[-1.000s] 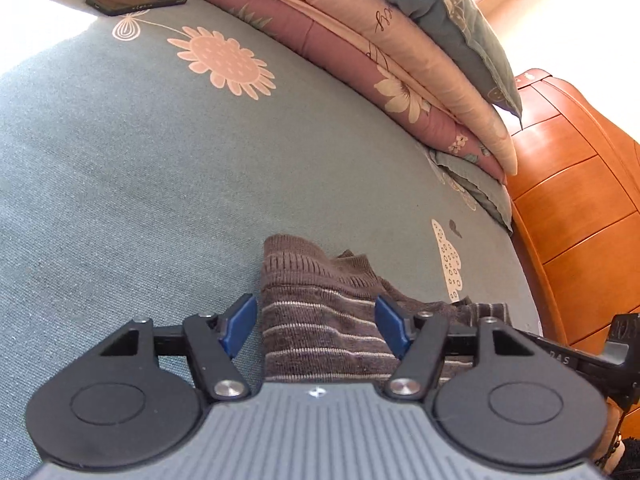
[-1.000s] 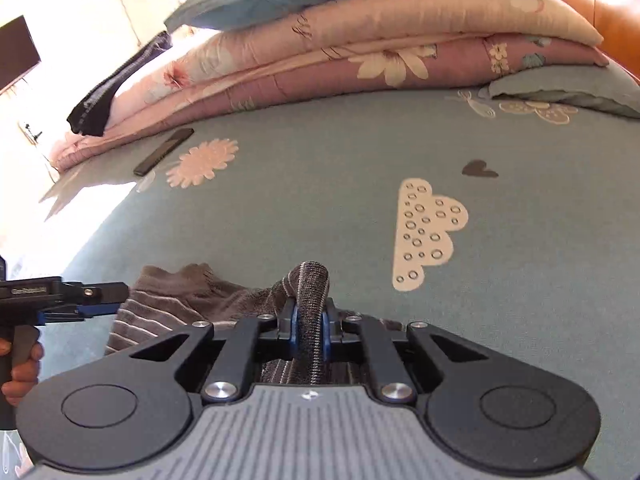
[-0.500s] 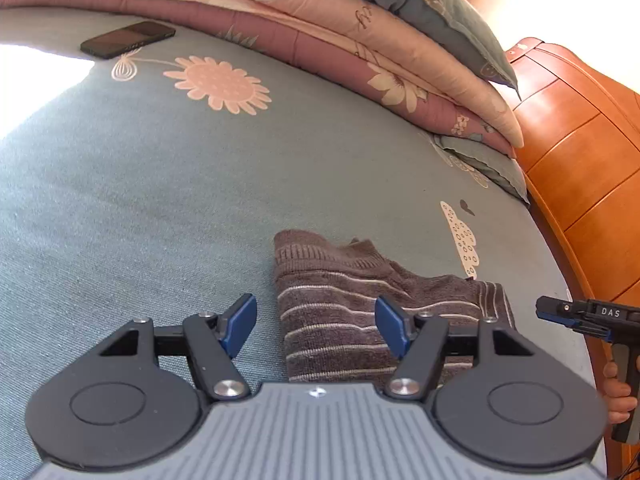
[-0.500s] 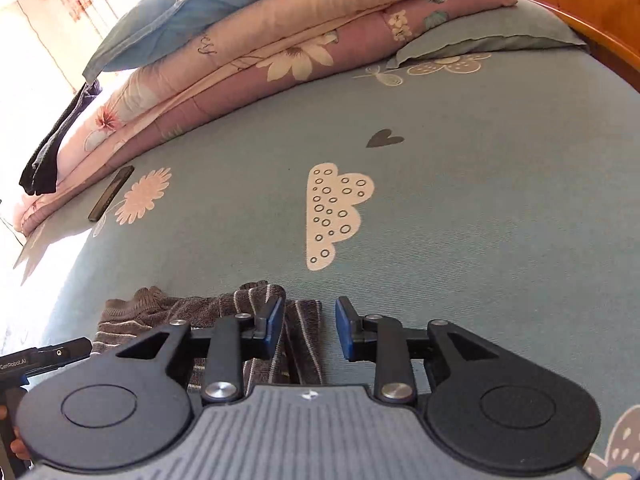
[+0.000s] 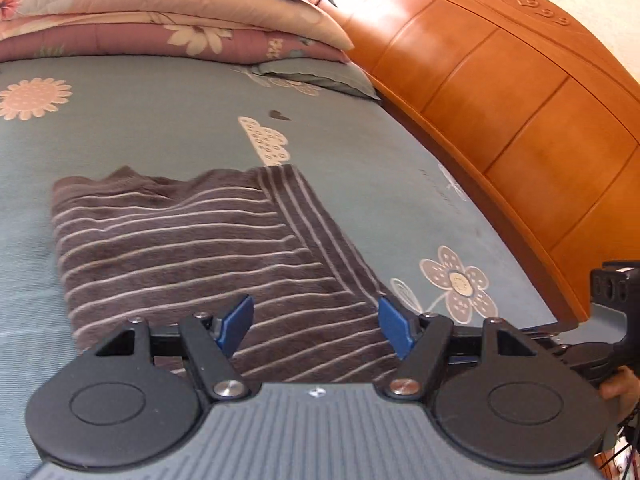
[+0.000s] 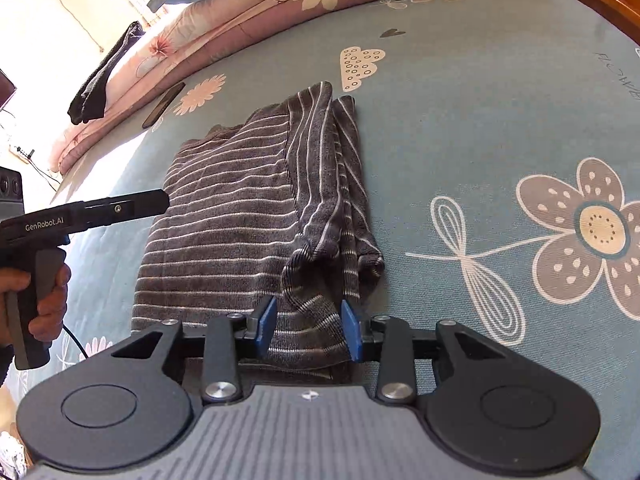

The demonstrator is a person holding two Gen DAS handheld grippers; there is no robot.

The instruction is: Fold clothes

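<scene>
The bed [image 6: 460, 128] carried the striped sweater [image 6: 224, 208] lying near its near edge, mostly flat, a sleeve folded along its right side. The left gripper [image 5: 316, 326] stood wide and empty over the hem. The right gripper [image 6: 308, 330] had just been opening, its jaws half apart astride the sleeve cuff without pinching it. The bunched cuff could slump or unfold, since nothing pinned it.

Bright sunlight, overexposed corner, fisheye bending

grey white-striped sweater [image 6: 224, 216], teal flowered bedsheet [image 6: 460, 128], orange-brown wooden headboard [image 5: 500, 92]
</scene>
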